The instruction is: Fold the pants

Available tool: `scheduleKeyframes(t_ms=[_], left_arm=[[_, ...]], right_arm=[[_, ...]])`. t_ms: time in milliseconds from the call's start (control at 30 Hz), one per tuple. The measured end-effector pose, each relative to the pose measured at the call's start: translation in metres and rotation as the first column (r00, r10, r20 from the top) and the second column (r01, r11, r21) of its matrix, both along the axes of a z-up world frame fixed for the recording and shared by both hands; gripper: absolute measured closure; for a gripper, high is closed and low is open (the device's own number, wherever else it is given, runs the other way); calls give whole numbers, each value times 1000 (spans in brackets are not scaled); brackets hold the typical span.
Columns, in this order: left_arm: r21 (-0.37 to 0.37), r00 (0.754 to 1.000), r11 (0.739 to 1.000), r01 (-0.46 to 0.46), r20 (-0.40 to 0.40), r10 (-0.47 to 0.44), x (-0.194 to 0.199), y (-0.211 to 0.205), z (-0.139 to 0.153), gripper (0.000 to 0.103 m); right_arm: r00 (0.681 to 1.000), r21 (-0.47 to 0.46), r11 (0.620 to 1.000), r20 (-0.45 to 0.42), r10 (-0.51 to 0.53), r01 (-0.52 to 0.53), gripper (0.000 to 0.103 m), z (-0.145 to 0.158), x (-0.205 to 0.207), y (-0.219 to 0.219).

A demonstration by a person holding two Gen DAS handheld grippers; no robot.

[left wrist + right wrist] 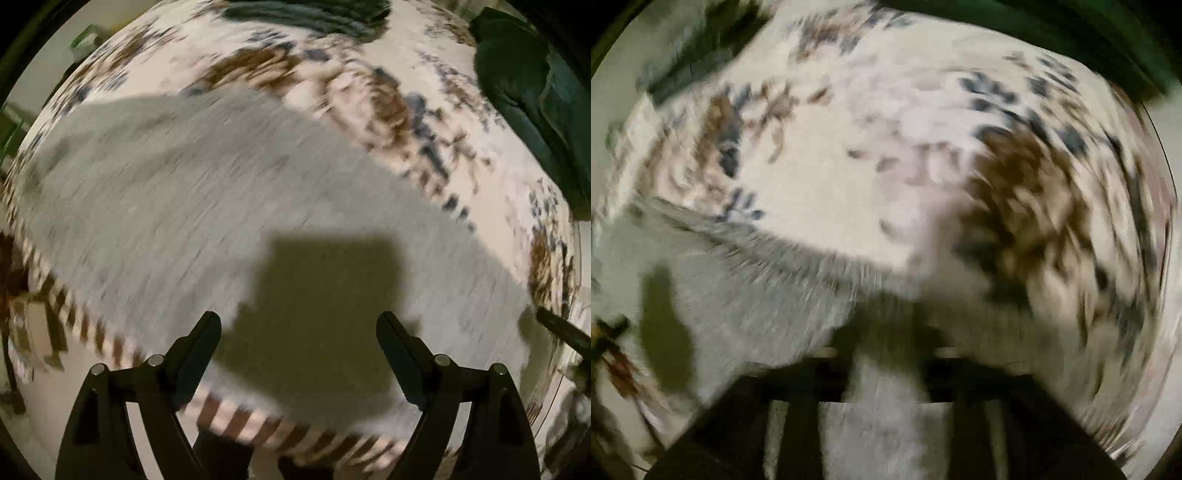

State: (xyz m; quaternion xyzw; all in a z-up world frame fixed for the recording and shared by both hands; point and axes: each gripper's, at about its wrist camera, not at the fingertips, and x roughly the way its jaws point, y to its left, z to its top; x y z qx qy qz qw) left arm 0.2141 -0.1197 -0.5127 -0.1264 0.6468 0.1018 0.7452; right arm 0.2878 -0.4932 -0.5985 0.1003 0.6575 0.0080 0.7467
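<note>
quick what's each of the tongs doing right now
Left tongs: open, empty, above the grey pants.
Right tongs: closed on a fold of the pants, though blurred.

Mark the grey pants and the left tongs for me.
grey pants (184,184): left wrist view, flat middle of the fabric.
left tongs (298,328): left wrist view, midway between the open tips.

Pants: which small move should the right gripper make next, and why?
Probably carry the pinched fabric across the pants to fold them. The right gripper seems shut on grey cloth, though blurred, while the left gripper hangs open above them, holding nothing.
</note>
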Motion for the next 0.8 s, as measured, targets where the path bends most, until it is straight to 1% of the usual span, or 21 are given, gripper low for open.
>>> scheduleKeyframes(t_ms=[67,100,133,167,200,267,300,333,367,433,467,500,533,600,633,700,733,800], left_arm=[[-15,998,998,-62,-34,62,-22,13,-5,17],[-35,993,993,-109,-52,107,-33,21,-9,17],[-62,985,985,-164,-74,159,-42,29,-17,17],[-87,975,974,-208,-95,200,-48,35,-24,17],[-131,960,955,-267,-125,252,-53,42,-35,17],[-187,939,924,-334,-148,309,-58,49,-49,18],[-212,929,907,-364,-154,336,-59,51,-56,18],[-231,924,896,-378,-151,351,-59,51,-63,20],[-228,924,897,-379,-146,354,-59,50,-66,39],[-208,936,914,-350,-129,329,-57,45,-69,71],[-191,943,925,-329,-121,311,-56,42,-69,73],[-168,951,938,-304,-105,289,-57,39,-66,76],[-153,957,946,-287,-99,274,-57,37,-65,79],[-138,965,957,-256,-98,244,-59,36,-61,79],[-127,967,961,-246,-100,234,-62,37,-59,79],[-111,971,968,-224,-109,212,-67,39,-56,79],[-102,973,972,-212,-114,200,-68,39,-55,79],[-84,976,978,-191,-126,180,-73,40,-52,79]], right_arm=[[994,84,991,-23,-105,106,48,11,-40,-14],[984,121,977,-50,-171,176,48,10,-62,-16],[961,154,950,-89,-260,271,48,9,-88,-25],[939,181,922,-114,-325,341,48,7,-107,-30],[896,202,875,-151,-417,441,48,3,-134,-43],[815,224,785,-208,-541,578,48,-10,-172,-56],[763,232,727,-240,-601,646,48,-18,-189,-66],[710,244,667,-277,-648,704,48,-29,-205,-74],[668,243,623,-313,-675,744,48,-41,-216,-79],[622,293,549,-348,-701,783,48,-63,-224,-81],[606,322,516,-355,-712,794,53,-73,-227,-80],[603,334,506,-346,-719,795,86,-77,-225,-78],[606,321,518,-321,-728,793,98,-77,-225,-78],[601,292,530,-276,-750,796,98,-71,-229,-82],[588,280,524,-254,-768,805,98,-66,-235,-87],[582,256,529,-232,-779,809,98,-59,-245,-95],[586,265,529,-233,-776,806,98,-58,-248,-96],[617,293,548,-273,-738,784,96,-61,-250,-95]])
